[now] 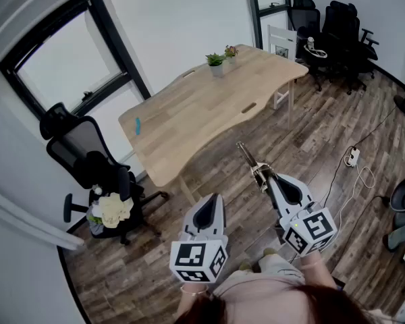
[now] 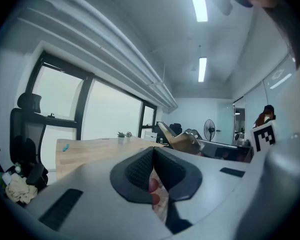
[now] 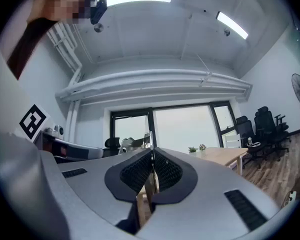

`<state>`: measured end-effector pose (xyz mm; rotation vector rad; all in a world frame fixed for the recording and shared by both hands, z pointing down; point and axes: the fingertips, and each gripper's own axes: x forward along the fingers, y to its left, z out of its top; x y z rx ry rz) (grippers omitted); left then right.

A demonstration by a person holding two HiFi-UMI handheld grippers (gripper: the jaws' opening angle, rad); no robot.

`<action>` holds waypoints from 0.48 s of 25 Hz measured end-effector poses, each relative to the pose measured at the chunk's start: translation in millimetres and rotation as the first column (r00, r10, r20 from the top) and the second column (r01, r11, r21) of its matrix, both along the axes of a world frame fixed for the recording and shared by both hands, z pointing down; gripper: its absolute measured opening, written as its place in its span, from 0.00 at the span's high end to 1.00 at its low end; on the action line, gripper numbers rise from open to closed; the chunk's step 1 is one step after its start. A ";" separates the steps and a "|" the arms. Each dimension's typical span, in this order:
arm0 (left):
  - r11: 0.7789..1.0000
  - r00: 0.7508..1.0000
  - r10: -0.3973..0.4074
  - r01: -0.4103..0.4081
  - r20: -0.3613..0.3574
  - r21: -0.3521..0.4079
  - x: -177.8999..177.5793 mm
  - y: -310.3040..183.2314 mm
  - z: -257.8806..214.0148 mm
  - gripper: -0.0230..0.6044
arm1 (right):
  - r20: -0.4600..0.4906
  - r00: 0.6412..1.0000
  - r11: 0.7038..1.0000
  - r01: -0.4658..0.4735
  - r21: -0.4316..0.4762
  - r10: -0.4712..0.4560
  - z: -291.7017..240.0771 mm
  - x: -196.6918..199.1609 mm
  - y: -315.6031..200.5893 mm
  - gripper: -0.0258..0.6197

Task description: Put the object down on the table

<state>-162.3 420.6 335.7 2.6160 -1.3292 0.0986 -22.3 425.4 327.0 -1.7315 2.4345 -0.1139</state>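
Right claw (image 1: 266, 181) grips metal tool (image 1: 248, 157), protruding forward.

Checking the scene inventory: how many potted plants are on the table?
2. One plant stands near the far edge of the table; a second plant, with pinkish flowers, stands just behind it. The tabletop is in full view, so none looks hidden.

Left gripper (image 1: 211, 198), right gripper (image 1: 268, 179), both closed.
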 end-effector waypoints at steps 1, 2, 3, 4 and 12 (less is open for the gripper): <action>1.000 1.000 0.001 -0.001 0.000 0.000 1.2 -1.7 0.4 0.96 | -0.001 1.000 1.000 0.000 0.003 0.000 -0.2 1.0 -1.3 0.95; 1.000 1.000 0.001 -0.001 -0.001 0.000 2.6 -3.3 0.9 0.96 | -0.001 1.000 1.000 0.001 0.006 -0.001 -0.4 2.1 -2.3 0.95; 1.000 1.000 0.002 -0.002 0.000 -0.002 4.4 -4.8 1.3 0.96 | 0.000 1.000 1.000 0.001 0.007 -0.001 -0.6 3.6 -3.2 0.95; 1.000 1.000 0.003 -0.003 0.000 -0.004 6.8 -6.1 1.6 0.96 | 0.004 1.000 1.000 0.002 0.009 -0.002 -1.0 5.6 -4.0 0.95; 1.000 1.000 0.006 -0.006 0.002 -0.009 43.5 -18.4 2.3 0.96 | 0.005 1.000 1.000 0.004 0.013 -0.004 0.9 38.8 -15.2 0.95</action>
